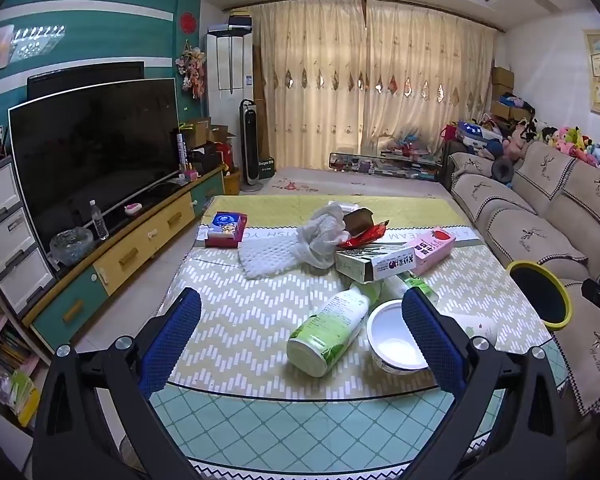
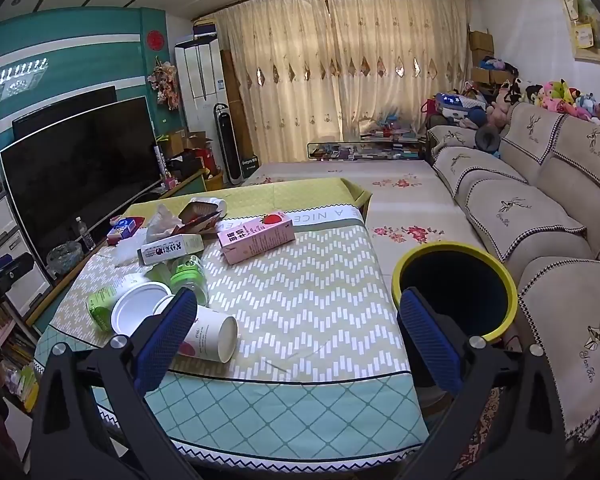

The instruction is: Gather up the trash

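Trash lies on a cloth-covered table (image 1: 236,332): a green-and-white bottle (image 1: 328,330) on its side, a white round tub (image 1: 396,338), a pink carton (image 1: 434,249), a white box (image 1: 374,265), white foam netting (image 1: 276,254) and a red wrapper (image 1: 364,234). My left gripper (image 1: 300,304) hovers open over the near table edge, with the bottle and tub just ahead between its fingers. My right gripper (image 2: 298,304) is open too, above the table's right half. A paper cup (image 2: 212,334) lies by its left finger (image 2: 166,336). The yellow-rimmed black bin (image 2: 456,286) stands beside the table, behind the right finger (image 2: 430,340).
A beige sofa (image 2: 540,216) runs along the right, close to the bin. A TV (image 1: 96,148) on a low cabinet (image 1: 140,248) lines the left wall. A red-and-blue box (image 1: 226,229) sits at the table's far left. A floral rug (image 2: 400,200) covers the floor beyond.
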`<state>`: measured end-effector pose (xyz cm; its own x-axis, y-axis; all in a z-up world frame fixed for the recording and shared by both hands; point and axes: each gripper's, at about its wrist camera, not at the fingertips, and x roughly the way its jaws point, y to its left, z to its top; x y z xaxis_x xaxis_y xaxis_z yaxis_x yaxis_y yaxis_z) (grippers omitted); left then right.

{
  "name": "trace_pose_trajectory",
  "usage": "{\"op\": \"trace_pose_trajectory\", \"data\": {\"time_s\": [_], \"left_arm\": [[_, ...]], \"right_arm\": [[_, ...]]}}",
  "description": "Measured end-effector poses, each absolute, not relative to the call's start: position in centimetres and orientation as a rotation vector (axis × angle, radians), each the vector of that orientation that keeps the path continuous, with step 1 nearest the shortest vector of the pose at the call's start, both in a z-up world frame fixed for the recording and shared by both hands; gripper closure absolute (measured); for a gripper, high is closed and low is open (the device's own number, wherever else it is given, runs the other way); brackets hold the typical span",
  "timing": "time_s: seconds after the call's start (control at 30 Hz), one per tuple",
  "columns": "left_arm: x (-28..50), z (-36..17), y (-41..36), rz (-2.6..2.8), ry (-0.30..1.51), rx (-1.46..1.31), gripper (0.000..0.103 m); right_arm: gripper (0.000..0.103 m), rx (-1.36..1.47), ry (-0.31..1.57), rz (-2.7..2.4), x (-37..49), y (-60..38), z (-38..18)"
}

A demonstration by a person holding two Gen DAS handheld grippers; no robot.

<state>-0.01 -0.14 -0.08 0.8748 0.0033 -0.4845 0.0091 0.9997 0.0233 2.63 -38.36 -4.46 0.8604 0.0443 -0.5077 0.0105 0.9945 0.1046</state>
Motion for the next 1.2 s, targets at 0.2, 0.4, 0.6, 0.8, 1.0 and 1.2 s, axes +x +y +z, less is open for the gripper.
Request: {"op": "trace_pose_trajectory", "data": {"time_s": [0.2, 0.4, 0.6, 0.8, 1.0, 1.2], "left_arm": [[0.5, -0.3, -0.1, 0.011, 0.514, 0.015, 0.004], [0.4, -0.3, -0.1, 0.001, 0.514, 0.000, 0.004], [0.2, -0.3, -0.6, -0.016, 0.514, 0.003, 0.004], [0.1, 0.0, -0.8, -0.021, 0.514, 0.002, 0.004], [0.2, -0.2, -1.0, -0.025, 0.522, 0.004, 0.004], [0.4, -0.3, -1.0, -0.027, 0.524, 0.004, 0.004]], "right_arm": [[0.006, 0.108, 0.538, 0.017, 2.7, -38.5, -4.5], [0.006, 0.108, 0.541, 0.019, 2.8, -38.0, -4.4], [0.006, 0.116, 0.542, 0.022, 3.0, -38.7, -5.0], [0.006, 0.119, 0.543, 0.020, 3.0, -38.4, -5.0], [0.006, 0.126, 0.547, 0.020, 3.2, -38.4, -5.5], [0.006, 0.131, 0.550, 0.020, 3.2, -38.4, -5.8]]}}
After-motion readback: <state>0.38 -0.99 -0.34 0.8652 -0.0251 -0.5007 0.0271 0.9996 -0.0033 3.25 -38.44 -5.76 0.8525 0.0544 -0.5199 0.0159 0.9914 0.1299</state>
